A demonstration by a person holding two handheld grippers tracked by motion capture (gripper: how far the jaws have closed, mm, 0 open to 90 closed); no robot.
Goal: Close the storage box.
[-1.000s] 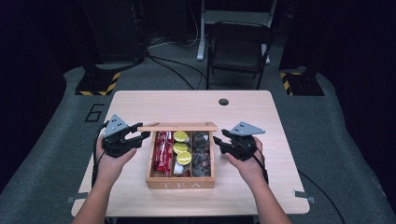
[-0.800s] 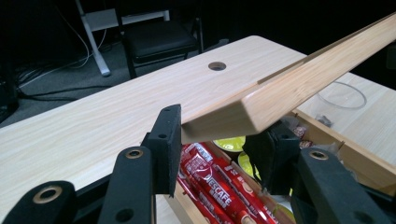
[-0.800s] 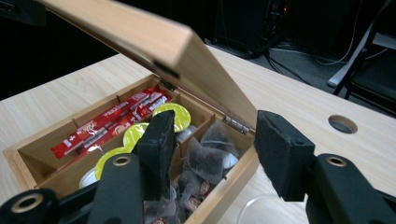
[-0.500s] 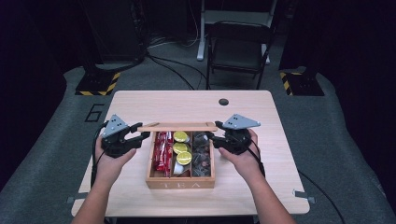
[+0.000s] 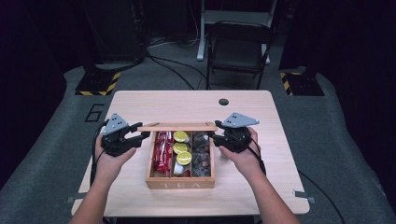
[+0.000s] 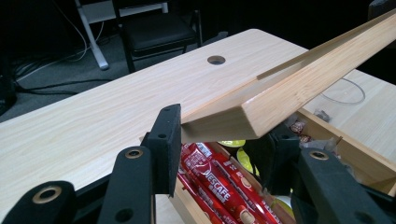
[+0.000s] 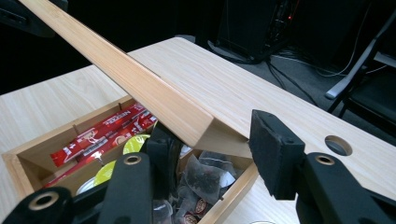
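A wooden tea box [image 5: 180, 184] stands at the middle of the table, and its lid [image 5: 177, 126] is lifted off the rim along the far side. Inside lie red coffee sticks [image 5: 161, 151], yellow-green pods [image 5: 182, 149] and dark tea bags [image 5: 201, 154]. My left gripper [image 5: 142, 135] is shut on the lid's left end [image 6: 243, 112]. The right gripper [image 5: 214, 136] has the lid's right corner [image 7: 205, 130] between its jaws. Those jaws have just been closing and now press on it.
The table [image 5: 261, 186] has a round cable hole [image 5: 223, 101] at the back. A black folding chair [image 5: 238, 51] stands behind it. Cables and yellow-black striped stand bases [image 5: 98, 84] lie on the grey floor.
The right gripper rose and shifted left to the lid's right end. The left gripper and the box have kept still.
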